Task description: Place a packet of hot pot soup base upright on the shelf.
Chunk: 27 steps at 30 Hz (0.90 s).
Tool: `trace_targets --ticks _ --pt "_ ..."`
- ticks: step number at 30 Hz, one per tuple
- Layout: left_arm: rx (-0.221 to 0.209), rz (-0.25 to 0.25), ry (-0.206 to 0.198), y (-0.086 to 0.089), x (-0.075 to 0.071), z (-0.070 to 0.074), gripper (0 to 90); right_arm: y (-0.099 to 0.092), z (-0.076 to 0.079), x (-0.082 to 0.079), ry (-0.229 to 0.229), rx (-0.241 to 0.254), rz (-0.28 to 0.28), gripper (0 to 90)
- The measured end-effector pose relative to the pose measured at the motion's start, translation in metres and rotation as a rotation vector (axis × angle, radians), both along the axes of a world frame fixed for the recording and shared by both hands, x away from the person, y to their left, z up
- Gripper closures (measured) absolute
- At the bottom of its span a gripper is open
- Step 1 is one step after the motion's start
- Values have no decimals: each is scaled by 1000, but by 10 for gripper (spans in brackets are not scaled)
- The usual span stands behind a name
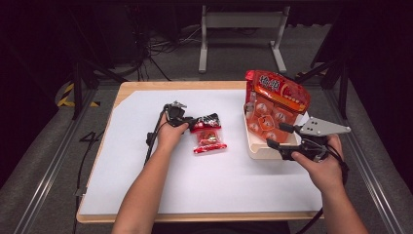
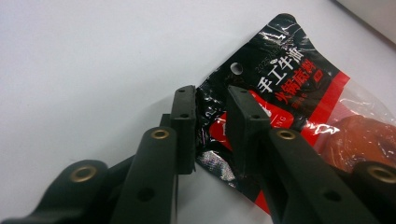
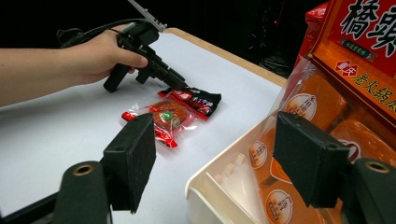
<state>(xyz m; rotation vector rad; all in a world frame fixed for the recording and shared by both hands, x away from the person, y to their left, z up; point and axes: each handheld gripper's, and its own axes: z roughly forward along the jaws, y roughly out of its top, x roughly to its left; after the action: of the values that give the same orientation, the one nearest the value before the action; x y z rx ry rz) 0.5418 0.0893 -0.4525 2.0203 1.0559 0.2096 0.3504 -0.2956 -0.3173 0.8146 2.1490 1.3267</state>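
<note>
From the lower edge of the high view two bare forearms reach up over the white counter (image 1: 146, 185). The right hand (image 1: 319, 168) sits at the lower right, wrist level, its claw (image 1: 280, 135) pointing left toward the cream tray (image 1: 258, 148). In the right gripper view its jaws stand wide apart, one at the lower left over the counter, one at the right over the tray's near corner, with nothing pressed between them. The tray holds a big orange bag of packets (image 1: 275, 105) that leans up toward the upper right.

Farther up, left of centre, the left hand (image 1: 168, 134) wraps its handle with the forearm slanting up from the bottom centre. Its claw (image 1: 195, 122) points right at the small red-and-black sachet (image 1: 208, 132), which lies flat on the counter at the centre, well apart from the tray. In the left gripper view the jaws straddle the sachet's black top edge (image 2: 261, 93), closed in around it; whether the pads pinch the film I cannot tell.
</note>
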Motion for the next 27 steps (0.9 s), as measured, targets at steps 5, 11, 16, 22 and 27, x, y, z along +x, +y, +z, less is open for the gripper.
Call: trace_targets --ticks 5,11,16,22,27 --pt "-4 0 -2 -1 -1 1 851 0 -1 1 1 -3 -1 304" --pt "-6 -16 -15 -2 -3 3 900 0 -1 1 1 -5 -3 305" --pt "-14 -19 -38 0 -7 10 900 0 -2 1 1 -6 -3 308" --pt "-110 -18 -71 6 -18 30 900 1 -2 2 4 -6 -2 321" --pt "-143 -39 -105 9 -28 44 900 2 -1 2 6 2 -1 334"
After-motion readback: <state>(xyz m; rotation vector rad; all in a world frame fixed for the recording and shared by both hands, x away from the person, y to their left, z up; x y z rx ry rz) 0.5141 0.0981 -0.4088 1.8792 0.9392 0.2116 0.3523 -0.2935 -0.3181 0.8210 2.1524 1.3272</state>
